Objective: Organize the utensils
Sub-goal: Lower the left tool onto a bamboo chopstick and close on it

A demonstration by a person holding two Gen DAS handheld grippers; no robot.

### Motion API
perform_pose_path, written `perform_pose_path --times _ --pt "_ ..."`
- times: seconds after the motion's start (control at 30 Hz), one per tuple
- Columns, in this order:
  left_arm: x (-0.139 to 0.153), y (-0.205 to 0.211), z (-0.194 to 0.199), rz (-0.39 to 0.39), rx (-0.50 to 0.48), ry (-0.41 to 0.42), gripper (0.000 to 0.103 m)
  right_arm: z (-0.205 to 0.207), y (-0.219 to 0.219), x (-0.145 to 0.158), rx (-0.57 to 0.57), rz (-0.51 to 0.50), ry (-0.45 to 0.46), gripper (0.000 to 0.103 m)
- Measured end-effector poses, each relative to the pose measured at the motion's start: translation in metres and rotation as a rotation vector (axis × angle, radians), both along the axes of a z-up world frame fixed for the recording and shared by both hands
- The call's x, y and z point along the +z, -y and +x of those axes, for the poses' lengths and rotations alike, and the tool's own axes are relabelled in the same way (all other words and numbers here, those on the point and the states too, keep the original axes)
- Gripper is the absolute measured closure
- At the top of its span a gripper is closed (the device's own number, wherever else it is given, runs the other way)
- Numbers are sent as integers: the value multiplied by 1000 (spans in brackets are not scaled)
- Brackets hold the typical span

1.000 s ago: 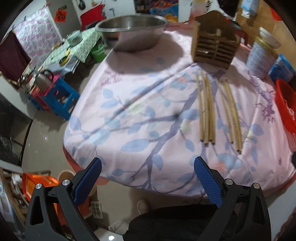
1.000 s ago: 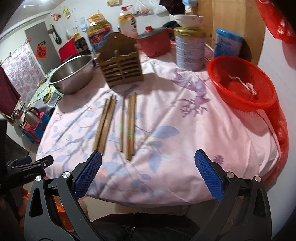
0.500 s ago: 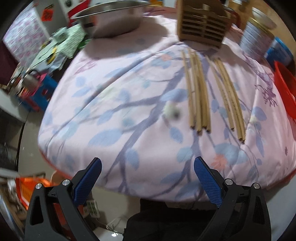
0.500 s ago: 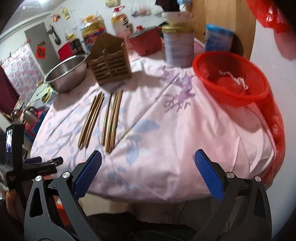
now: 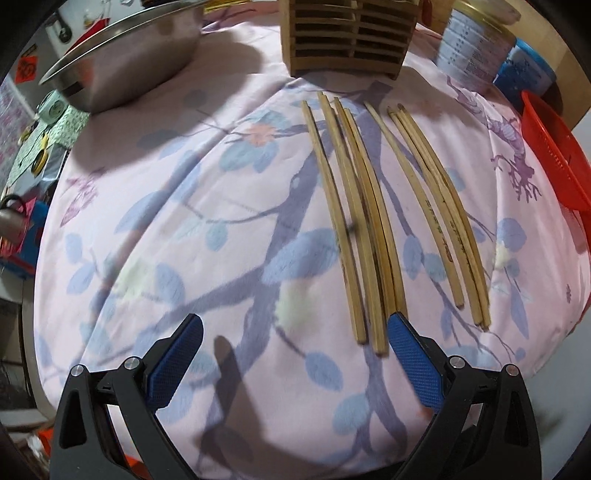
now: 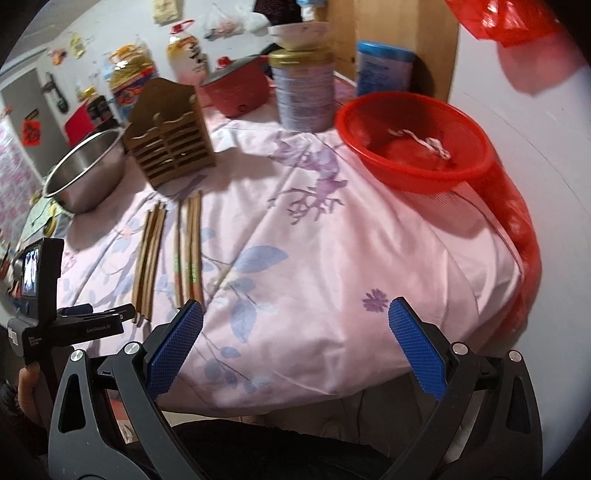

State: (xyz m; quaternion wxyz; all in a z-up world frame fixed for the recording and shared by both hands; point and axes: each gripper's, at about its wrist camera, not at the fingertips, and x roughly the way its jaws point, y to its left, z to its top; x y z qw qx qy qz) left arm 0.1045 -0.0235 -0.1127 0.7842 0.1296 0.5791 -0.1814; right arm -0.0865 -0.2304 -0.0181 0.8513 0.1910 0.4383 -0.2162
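Several wooden chopsticks lie side by side on the flowered pink tablecloth (image 5: 184, 206), in a left bundle (image 5: 354, 221) and a right bundle (image 5: 439, 206). They also show in the right wrist view (image 6: 151, 251). A slatted wooden utensil holder (image 5: 349, 35) stands upright behind them, also in the right wrist view (image 6: 171, 138). My left gripper (image 5: 291, 362) is open and empty, low over the cloth, its right pad (image 5: 413, 362) by the near ends of the left bundle. My right gripper (image 6: 291, 347) is open and empty at the table's front edge, right of the chopsticks.
A steel bowl (image 5: 125, 51) sits at the back left. A tin can (image 5: 472, 48) stands right of the holder. A red mesh basket (image 6: 413, 144) is on the right, a red pot (image 6: 236, 92) behind. The left hand-held gripper (image 6: 70, 325) shows at the lower left of the right wrist view.
My left gripper has moved forward and down over the table, close to the near ends of the chopsticks. My right gripper has shifted a little right. Both stayed open.
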Motion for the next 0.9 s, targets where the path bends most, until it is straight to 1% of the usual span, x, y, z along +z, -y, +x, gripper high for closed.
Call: perform_pose_path --times 0.1,0.17,0.27,0.43,0.5,0.57,0.63,0.67,0.73,0.77,0.8,0.83,0.9 --pt "-5 -4 12 27 16 20 6 1 -4 2 -6 -14 -10 6" --pt "-6 -15 23 7 50 12 5 3 -6 3 -5 -19 -10 6" --pt "-4 -34 32 2 94 10 6 8 -8 2 2 -14 -9 6" --pt "-1 -48 33 24 104 43 6 19 -13 1 39 -8 -12 6" --pt "-2 -48 30 16 106 45 6 21 -13 1 50 -5 -8 6" --pt "0 -47 24 -10 101 53 12 23 -13 0 67 -1 -9 6" --pt "3 -47 15 -29 90 69 23 24 -13 0 82 0 -9 6" --pt "4 -45 12 -41 85 79 27 24 -12 0 92 0 -6 6" --pt "5 -44 6 -75 71 92 43 22 -9 1 99 1 -1 6" --pt "5 -42 5 -87 67 95 48 21 -7 1 101 1 1 6" --pt "5 -40 3 -110 63 96 57 20 -5 1 101 2 2 6" --pt "5 -39 2 -131 60 95 63 18 -2 0 102 4 3 6" --pt "5 -37 -1 -157 63 93 69 15 2 0 102 4 6 6"
